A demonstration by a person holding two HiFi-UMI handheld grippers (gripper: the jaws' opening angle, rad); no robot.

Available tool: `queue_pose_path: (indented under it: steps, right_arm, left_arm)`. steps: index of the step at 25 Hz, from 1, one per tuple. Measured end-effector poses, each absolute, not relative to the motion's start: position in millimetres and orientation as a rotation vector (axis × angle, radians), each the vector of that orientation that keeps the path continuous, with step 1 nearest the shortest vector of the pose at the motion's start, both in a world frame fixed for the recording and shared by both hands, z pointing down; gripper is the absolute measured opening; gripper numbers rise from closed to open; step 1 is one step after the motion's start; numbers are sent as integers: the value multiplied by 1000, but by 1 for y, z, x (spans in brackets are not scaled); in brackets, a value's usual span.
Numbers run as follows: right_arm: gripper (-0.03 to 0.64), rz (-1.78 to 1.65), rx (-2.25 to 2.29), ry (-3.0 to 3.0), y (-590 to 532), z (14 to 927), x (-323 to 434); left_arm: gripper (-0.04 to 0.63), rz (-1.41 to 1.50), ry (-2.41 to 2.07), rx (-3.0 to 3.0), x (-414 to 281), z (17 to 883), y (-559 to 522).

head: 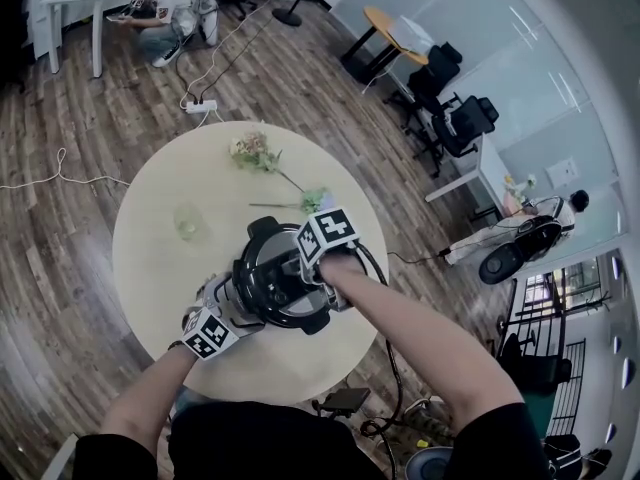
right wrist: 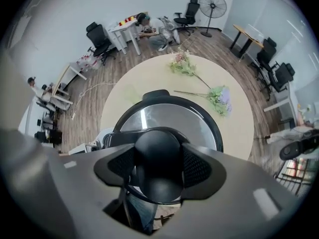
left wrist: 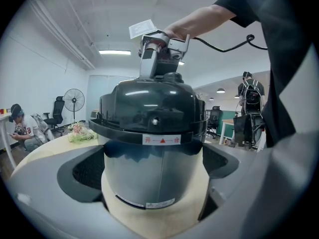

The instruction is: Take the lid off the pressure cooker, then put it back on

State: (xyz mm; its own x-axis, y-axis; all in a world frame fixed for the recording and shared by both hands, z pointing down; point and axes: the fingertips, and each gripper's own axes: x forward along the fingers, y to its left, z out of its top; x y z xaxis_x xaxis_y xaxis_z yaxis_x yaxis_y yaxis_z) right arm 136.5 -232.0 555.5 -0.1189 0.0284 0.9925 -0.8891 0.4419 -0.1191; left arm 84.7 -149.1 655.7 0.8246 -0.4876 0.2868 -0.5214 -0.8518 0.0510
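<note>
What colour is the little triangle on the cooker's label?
Red triangle on a white label; left gripper view shows it best.

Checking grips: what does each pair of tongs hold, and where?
Left tongs clamp the pressure cooker by its body's sides; right tongs clamp the lid by its knob.

Flowers (head: 258, 154), glass (head: 188, 221) on round table (head: 150, 268) (fan (left wrist: 74, 99) beyond).
</note>
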Motion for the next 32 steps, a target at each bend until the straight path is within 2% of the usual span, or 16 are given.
queue_pose_path:
  steps: [9, 14, 18, 23, 32]
  right_arm:
    - [294, 1377, 1221, -1301, -240, 555, 151]
    - [299, 1317, 1130, -1336, -231, 554, 150]
    - [324, 1069, 919, -1397, -218, 555, 147]
    - [327, 1096, 996, -1387, -220, 560, 149]
    - [292, 1113, 1012, -1384, -219, 557, 150]
  left_arm:
    - [591, 396, -804, 2880, 84, 656, -151]
    - [591, 409, -792, 2877, 85, 656, -150]
    - [591, 408, -793, 2881, 84, 654, -151]
    - [591, 407, -794, 2879, 83, 656, -151]
    - [591, 418, -792, 2876, 84, 656, -151]
